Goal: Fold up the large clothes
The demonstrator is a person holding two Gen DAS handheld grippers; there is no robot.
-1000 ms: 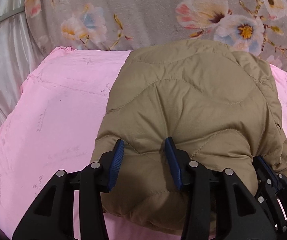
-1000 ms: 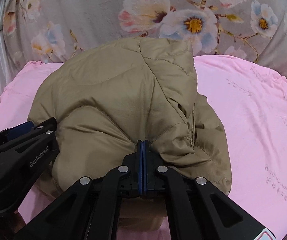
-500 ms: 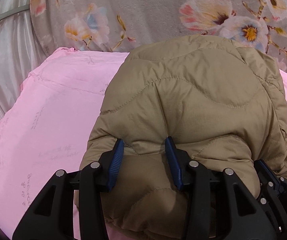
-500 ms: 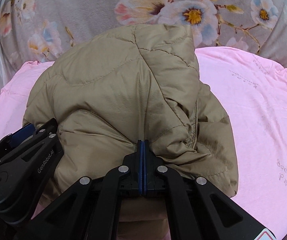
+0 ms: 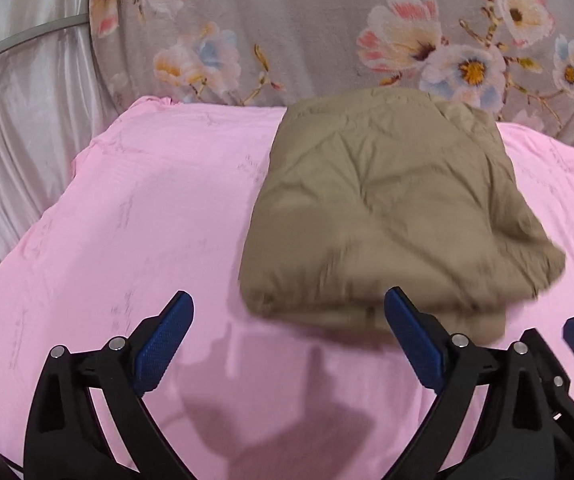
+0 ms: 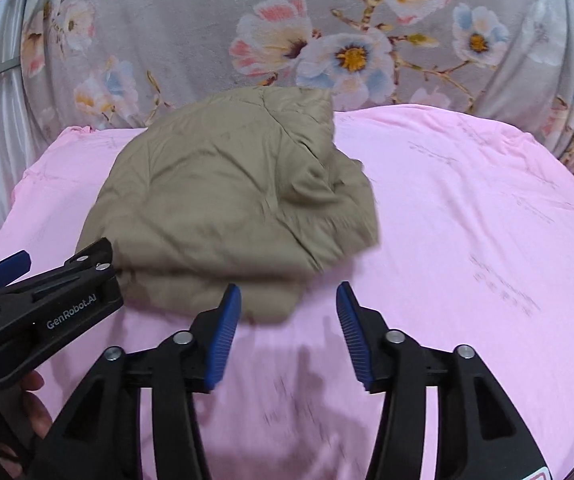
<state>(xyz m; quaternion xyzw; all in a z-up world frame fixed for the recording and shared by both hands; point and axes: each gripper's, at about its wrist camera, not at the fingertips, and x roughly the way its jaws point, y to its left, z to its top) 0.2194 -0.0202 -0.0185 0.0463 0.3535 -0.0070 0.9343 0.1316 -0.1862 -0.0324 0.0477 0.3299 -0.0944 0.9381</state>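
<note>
Folded jacket (image 5: 387,216) lay on sheet (image 5: 135,216), centre-right in left wrist frame, centre-left in right wrist frame (image 6: 227,204). Floral blanket (image 5: 307,28) behind, across top. Curtain (image 5: 19,120) at upper left.

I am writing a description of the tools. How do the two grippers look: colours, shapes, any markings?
Both are alike: the left gripper and right gripper have black plastic linkage arms with silver pivot screws and two fingers faced with ribbed blue pads. White "GenRobot.AI" lettering marks the left one's side. No cables show.
</note>
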